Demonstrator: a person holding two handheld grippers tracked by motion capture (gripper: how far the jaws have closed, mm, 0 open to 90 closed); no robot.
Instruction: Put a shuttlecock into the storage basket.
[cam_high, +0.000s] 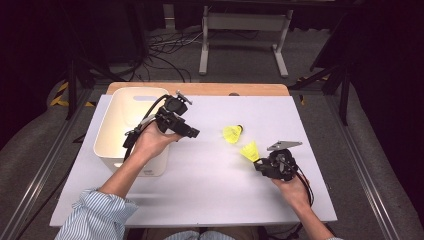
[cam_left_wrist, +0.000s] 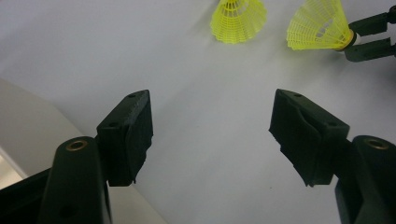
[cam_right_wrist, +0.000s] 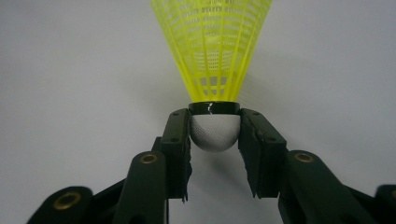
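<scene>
The right gripper (cam_high: 258, 165) has its jaws clamped on the white rounded cork of a yellow shuttlecock (cam_high: 250, 150) — in the right gripper view the two black pads press the cork (cam_right_wrist: 214, 132) from either side, just below the black band, and the netted skirt fans away from the jaws. In the high view this held shuttlecock sits toward the right of the white counter (cam_high: 210, 175), skirt pointing up and left, near a second yellow shuttlecock (cam_high: 232, 133) that lies on its side on the counter, apart from the first.

The left gripper (cam_high: 192, 132) is held just beside the white plastic bin (cam_high: 115, 145) at the counter's left — its jaws stand wide apart with nothing between them, aimed across the counter toward both shuttlecocks.
</scene>
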